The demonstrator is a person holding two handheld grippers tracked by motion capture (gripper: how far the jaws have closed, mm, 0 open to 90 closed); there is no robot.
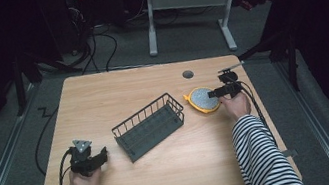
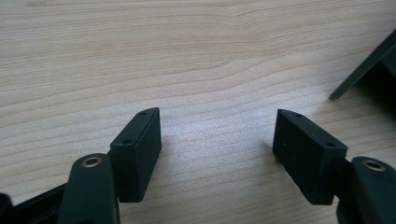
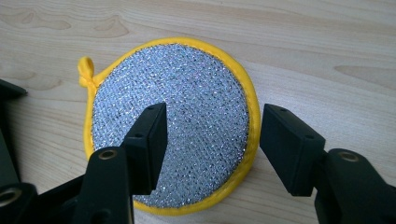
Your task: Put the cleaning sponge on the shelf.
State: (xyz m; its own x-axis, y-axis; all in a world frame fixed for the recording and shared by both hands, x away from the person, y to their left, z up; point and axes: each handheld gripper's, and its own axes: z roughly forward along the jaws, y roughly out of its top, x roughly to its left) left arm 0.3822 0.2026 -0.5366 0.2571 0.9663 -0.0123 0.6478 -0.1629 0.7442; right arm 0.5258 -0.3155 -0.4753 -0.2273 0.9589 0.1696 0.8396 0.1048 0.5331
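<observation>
A round scouring pad [image 1: 202, 99] with a silver mesh face and a yellow rim lies flat on the wooden table [image 1: 101, 93], right of a dark wire basket [image 1: 149, 126]. My right gripper [image 1: 213, 94] hovers over the pad's right edge. In the right gripper view the pad [image 3: 187, 93] lies under my right gripper [image 3: 212, 144], whose jaws stand open with one fingertip over the mesh and the other past the rim. My left gripper [image 1: 102, 156] rests near the table's front left, open over bare wood [image 2: 215, 140].
The wire basket's corner [image 2: 369, 70] shows at the right edge of the left gripper view. A round cable hole [image 1: 188, 74] sits in the table behind the pad. Another desk's white legs [image 1: 185, 18] stand on the floor beyond the table.
</observation>
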